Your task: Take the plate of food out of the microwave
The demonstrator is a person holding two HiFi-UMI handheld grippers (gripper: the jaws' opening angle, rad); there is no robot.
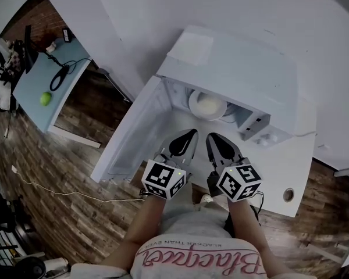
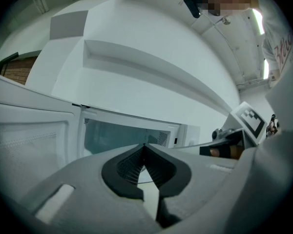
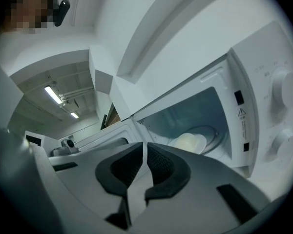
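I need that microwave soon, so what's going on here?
A person holds the left tool and the right tool, both shut and empty, in front of the open microwave. Its door stands swung out to the person's left. The plate of food sits inside, not yet touched.

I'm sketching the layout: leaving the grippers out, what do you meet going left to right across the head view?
Blue desk → open microwave door → plate of food → microwave dials.

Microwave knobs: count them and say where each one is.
2. An upper knob and a lower knob, one above the other on the microwave right of its opening. None seems hidden.
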